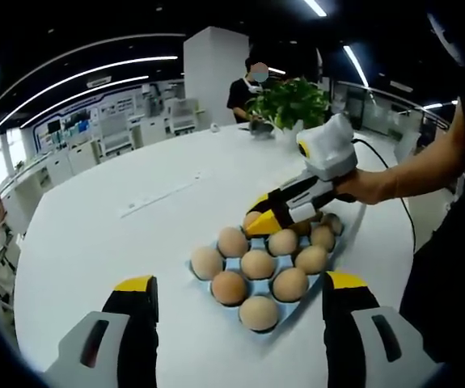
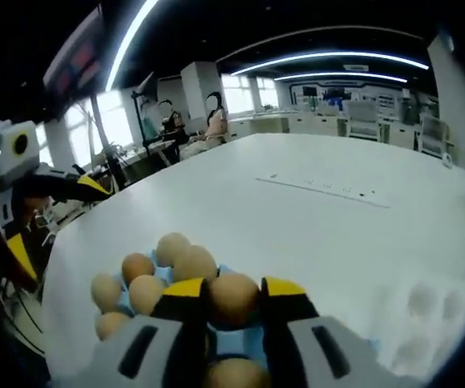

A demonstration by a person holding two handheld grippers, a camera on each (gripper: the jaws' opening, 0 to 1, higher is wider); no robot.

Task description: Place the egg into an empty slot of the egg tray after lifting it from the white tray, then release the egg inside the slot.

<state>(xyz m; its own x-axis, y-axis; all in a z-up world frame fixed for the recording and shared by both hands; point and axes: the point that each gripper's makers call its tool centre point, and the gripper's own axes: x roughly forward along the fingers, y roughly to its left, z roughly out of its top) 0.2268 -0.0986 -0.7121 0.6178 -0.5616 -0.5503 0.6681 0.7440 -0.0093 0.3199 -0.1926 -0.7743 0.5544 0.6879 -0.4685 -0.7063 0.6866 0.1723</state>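
Right gripper (image 2: 234, 301) clenched on egg (image 2: 234, 297), directly above egg tray (image 2: 244, 343); left gripper (image 1: 240, 311) released, nearer tray's opposite edge.

The egg tray (image 1: 201, 279) lies on the round table (image 1: 95, 242), with eggs seated in its slots. In the left gripper view the right gripper (image 1: 258, 220) sits at the tray's 12 o'clock edge, closed around an egg (image 1: 252, 218). The left gripper (image 1: 236, 295) hangs at the tray's 6 o'clock, jaws apart. A potted plant (image 1: 290, 101) stands on the table at 12 o'clock, behind the tray. A strip (image 1: 161, 194) lies on the table at the tray's 10 o'clock.
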